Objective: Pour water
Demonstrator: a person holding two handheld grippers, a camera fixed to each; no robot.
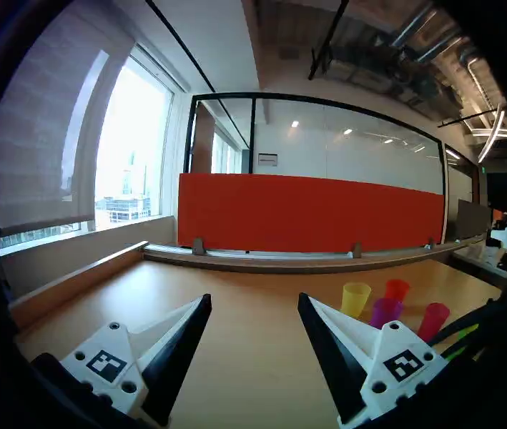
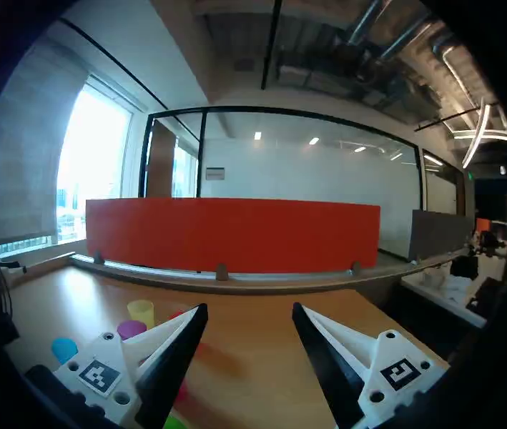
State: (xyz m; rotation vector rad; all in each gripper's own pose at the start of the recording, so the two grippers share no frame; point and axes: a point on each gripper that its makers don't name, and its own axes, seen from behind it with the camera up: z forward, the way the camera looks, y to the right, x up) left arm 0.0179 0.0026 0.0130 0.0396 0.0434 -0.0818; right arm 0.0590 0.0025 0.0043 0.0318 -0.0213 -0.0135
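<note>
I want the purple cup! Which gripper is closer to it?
Right, probably. The purple cup sits just left of the right gripper; from the left gripper it stands farther off, to the right.

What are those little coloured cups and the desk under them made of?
The coloured cups look like thin plastic: bright, slightly translucent walls. The desk looks like wood laminate or veneer: pale even grain, smooth soft sheen; which, I cannot tell.
</note>
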